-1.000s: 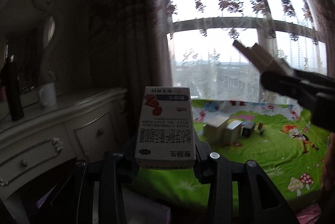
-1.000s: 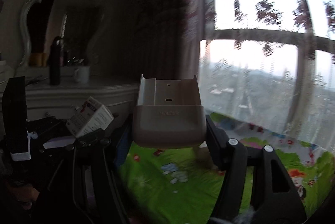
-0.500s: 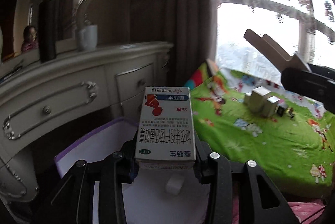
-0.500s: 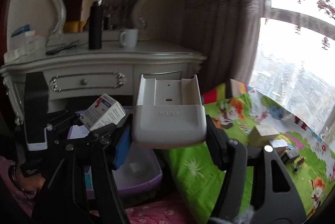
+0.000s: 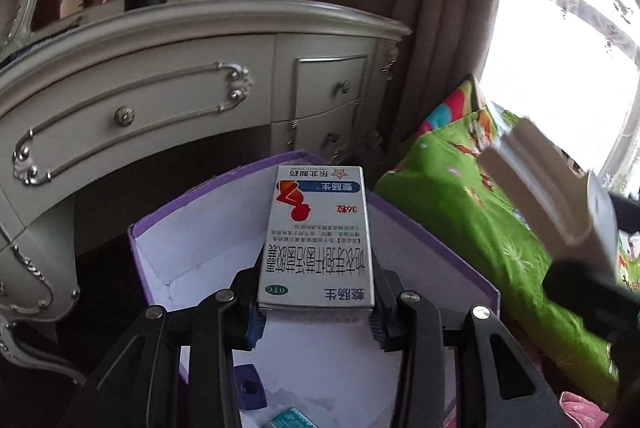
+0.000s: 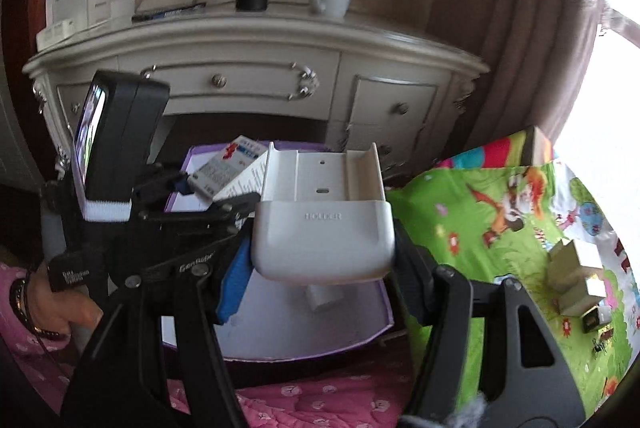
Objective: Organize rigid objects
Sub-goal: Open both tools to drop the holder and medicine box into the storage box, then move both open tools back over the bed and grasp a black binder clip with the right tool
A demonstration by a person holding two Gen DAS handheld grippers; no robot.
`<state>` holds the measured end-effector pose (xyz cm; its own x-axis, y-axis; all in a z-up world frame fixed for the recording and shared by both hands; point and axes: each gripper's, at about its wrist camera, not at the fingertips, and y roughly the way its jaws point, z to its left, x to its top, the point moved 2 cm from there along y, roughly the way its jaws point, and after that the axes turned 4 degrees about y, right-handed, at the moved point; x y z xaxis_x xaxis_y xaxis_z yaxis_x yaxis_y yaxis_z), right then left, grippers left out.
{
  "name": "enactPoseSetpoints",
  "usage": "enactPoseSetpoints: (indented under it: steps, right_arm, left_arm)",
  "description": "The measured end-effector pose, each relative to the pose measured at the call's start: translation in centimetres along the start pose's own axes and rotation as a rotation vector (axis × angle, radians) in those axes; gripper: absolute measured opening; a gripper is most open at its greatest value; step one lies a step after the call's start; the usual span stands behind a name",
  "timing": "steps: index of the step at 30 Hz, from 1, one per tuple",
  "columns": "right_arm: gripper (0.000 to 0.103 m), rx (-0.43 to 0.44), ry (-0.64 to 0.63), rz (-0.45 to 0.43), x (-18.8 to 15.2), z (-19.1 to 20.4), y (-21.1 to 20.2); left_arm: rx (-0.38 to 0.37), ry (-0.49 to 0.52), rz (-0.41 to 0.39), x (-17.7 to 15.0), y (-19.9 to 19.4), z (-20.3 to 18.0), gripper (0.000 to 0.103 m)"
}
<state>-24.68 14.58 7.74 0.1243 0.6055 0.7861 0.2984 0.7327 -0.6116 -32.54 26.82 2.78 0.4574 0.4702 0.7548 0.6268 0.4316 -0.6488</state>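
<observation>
We see the white medicine box (image 5: 316, 240), printed with red and blue characters, clamped at its near end and lying flat above the open purple-edged storage box (image 5: 192, 196), whose interior is white. We see the beige plastic holder (image 6: 324, 224), embossed "HOLDER", upright over the same box. Small cartons (image 6: 576, 280) lie on the green play mat (image 6: 480, 228).
</observation>
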Motion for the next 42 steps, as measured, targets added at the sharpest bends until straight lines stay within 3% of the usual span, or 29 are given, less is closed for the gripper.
enactPoseSetpoints:
  steps: [10, 16, 19, 20, 21, 23, 28, 34, 38, 42]
  right_arm:
    - [0.067, 0.077, -0.023, 0.143, -2.6, 1.6, 4.0]
    - [0.067, 0.099, -0.032, 0.158, -3.3, 1.9, 4.5]
    - [0.067, 0.119, -0.029, 0.160, -3.4, 1.8, 4.8]
    - [0.068, 0.133, -0.028, 0.167, -3.4, 1.8, 4.8]
    - [0.070, 0.139, -0.025, 0.173, -3.6, 1.7, 4.9]
    - [0.077, 0.122, -0.012, 0.168, -3.9, 1.1, 4.9]
    - [0.080, 0.090, 0.120, 0.129, -4.3, -2.9, 3.0]
    - [0.086, -0.078, 0.382, 0.046, -6.5, -12.8, -1.7]
    - [0.089, -0.234, 0.541, 0.042, -10.9, -19.5, -4.8]
    - [0.089, -0.418, 0.758, 0.091, -17.4, -26.1, -8.0]
  left_arm:
    - [0.059, -0.023, 0.048, -0.8, 1.7, 1.2, 0.041]
    - [0.121, -0.025, 0.058, -0.6, 1.9, 1.8, 0.042]
    - [0.198, -0.014, 0.046, -0.3, 1.5, 1.9, 0.043]
    - [0.238, -0.005, 0.039, -0.2, 1.3, 1.8, 0.053]
    - [0.259, 0.004, 0.033, 0.0, 1.3, 1.7, 0.073]
    - [0.300, 0.028, 0.011, 0.3, 0.8, 1.2, 0.093]
    - [0.301, 0.087, -0.011, 1.2, 0.1, -0.8, 0.095]
    - [0.169, 0.184, 0.025, 1.7, 1.2, -6.6, 0.095]
    - [-0.087, 0.270, 0.096, 1.5, 2.5, -13.7, 0.096]
    - [-0.345, 0.362, 0.213, 1.0, 5.3, -23.1, 0.096]
